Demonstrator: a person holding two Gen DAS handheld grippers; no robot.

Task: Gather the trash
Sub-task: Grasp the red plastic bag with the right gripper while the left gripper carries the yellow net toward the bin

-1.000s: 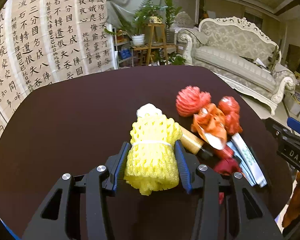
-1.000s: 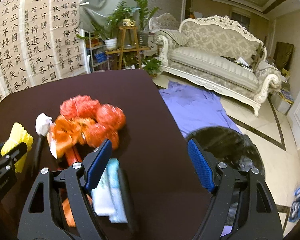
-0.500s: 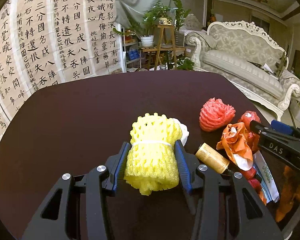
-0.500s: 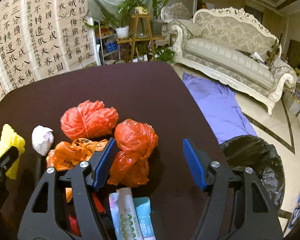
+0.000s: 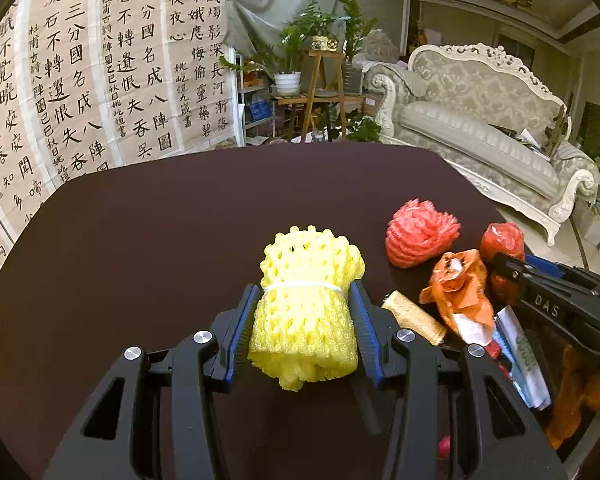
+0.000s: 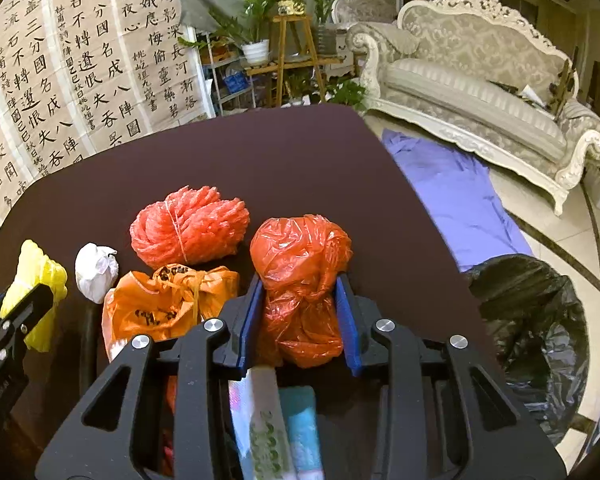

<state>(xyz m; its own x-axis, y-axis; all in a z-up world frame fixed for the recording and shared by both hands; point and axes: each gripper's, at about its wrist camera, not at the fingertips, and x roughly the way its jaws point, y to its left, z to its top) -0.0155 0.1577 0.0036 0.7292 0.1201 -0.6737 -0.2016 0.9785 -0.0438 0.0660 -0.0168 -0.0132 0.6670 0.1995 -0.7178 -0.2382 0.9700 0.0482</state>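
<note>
Trash lies bunched on the dark table, and each gripper has a piece. From the left wrist view, the left gripper points level across the tabletop with its blue pads pressed into both sides of the yellow foam net, which stands upright between them. Just right of that gripper lie a gold roll, an orange bag and, farther ahead, a pink foam net.

In the right wrist view, the right gripper tilts slightly down, pinching the knotted red bag at its lower half; the bag's bulging top rises ahead of the fingertips. Left of this gripper sit the orange bag, a white wad and the pink foam net. Under it lie flat packets, blurred. Off the table edge to its right stands a bin with a black liner, beyond it a purple cloth on the floor.
</note>
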